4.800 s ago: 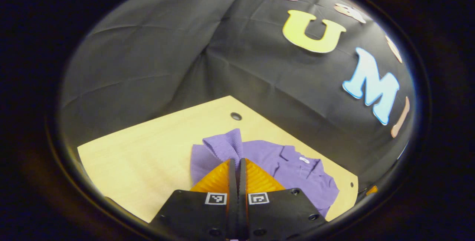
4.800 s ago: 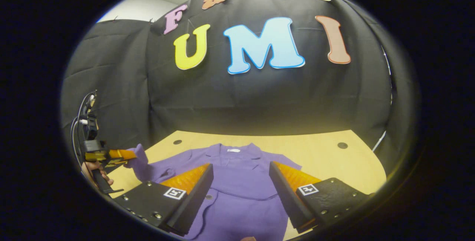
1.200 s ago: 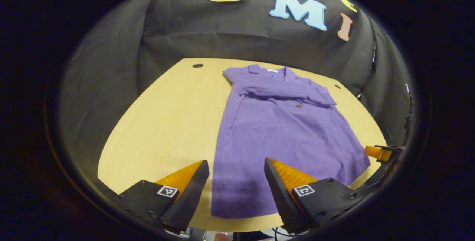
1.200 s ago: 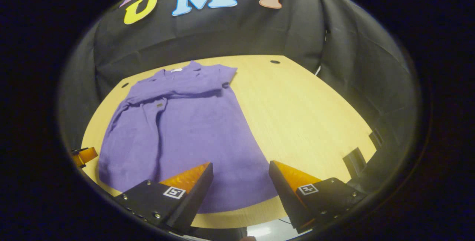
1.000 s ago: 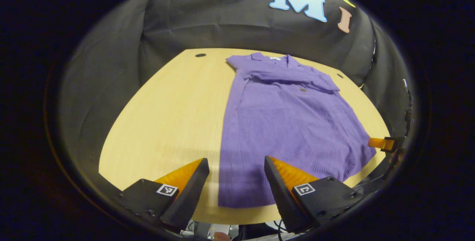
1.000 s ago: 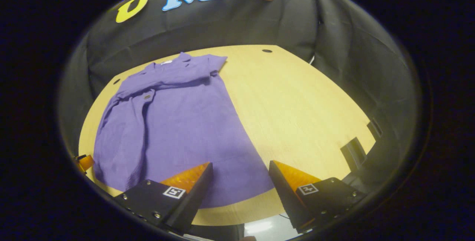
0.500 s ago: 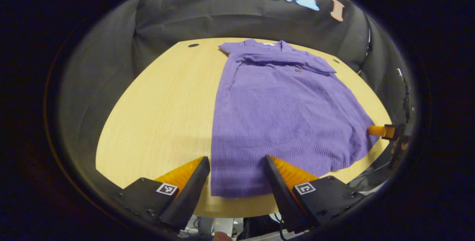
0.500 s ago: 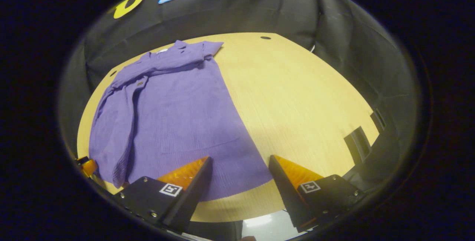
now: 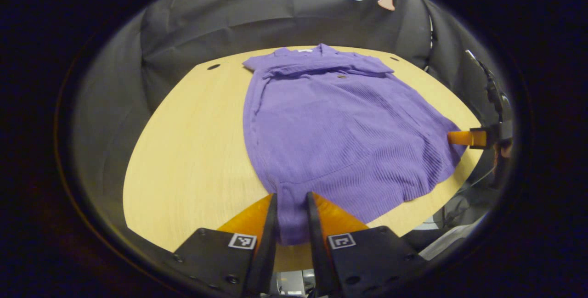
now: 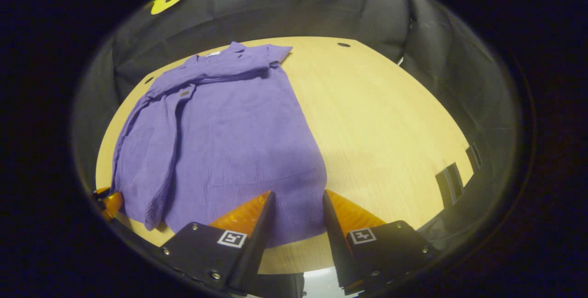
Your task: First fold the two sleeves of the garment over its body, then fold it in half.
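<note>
A purple knit garment (image 9: 340,119) lies flat on the wooden table (image 9: 193,142), collar at the far end, both sleeves (image 9: 321,66) folded across the chest. My left gripper (image 9: 291,215) is at the near hem's left corner, its jaws pinched on a gathered strip of fabric. In the right gripper view the garment (image 10: 220,123) spreads ahead; my right gripper (image 10: 296,210) straddles the hem's right corner, jaws narrowed but still apart around the cloth. The right gripper's fingertip (image 9: 466,137) touches the hem's far side in the left gripper view.
The table's near edge runs just under both grippers. Small round holes (image 9: 213,66) (image 10: 343,45) mark the table's far corners. Dark slots (image 10: 452,174) sit at the table's right edge. Bare wood (image 10: 376,119) lies right of the garment.
Both grippers came down to the near hem. The left one closed on the hem's left corner; the right one's jaws narrowed around the right corner. Earlier the sleeves were folded in.
</note>
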{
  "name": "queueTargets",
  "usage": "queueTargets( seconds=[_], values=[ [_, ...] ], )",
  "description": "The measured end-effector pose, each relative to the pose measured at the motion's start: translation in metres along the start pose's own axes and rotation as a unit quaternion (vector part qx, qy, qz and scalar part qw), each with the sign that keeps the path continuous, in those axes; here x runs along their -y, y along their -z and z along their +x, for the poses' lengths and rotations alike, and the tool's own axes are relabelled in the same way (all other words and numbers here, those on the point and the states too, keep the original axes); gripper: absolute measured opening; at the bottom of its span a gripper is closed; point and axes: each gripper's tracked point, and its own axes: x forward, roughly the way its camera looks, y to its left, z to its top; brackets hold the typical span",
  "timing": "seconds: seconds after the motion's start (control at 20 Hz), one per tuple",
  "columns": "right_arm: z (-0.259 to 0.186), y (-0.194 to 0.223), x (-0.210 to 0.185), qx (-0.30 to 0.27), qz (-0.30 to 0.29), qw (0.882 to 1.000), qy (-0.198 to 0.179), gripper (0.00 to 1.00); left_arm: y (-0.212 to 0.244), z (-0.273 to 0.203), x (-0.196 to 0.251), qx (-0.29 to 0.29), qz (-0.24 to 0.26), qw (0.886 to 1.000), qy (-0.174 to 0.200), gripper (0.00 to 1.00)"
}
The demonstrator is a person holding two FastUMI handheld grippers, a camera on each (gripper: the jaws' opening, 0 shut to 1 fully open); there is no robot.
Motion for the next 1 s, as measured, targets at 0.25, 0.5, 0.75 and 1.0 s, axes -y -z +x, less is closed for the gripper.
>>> queueTargets(
  seconds=[0.25, 0.5, 0.75, 1.0],
  values=[
    [0.001, -0.004, -0.009, 0.002, 0.051, 0.999, 0.001, 0.03, -0.003, -0.003, 0.003, -0.002, 0.005, 1.000, 0.008, 0.10],
    [-0.013, -0.033, -0.043, 0.045, 0.080, 0.992, -0.081, 0.02, -0.022, -0.011, 0.011, 0.026, -0.060, 0.995, 0.069, 0.10],
    [-0.041, -0.081, -0.064, 0.098, 0.068, 0.986, -0.113, 0.05, -0.072, -0.033, 0.009, 0.082, -0.080, 0.989, 0.088, 0.10],
    [-0.058, -0.131, -0.073, 0.137, 0.076, 0.978, -0.140, 0.05, -0.131, -0.046, 0.007, 0.121, -0.131, 0.978, 0.103, 0.09]
  ],
)
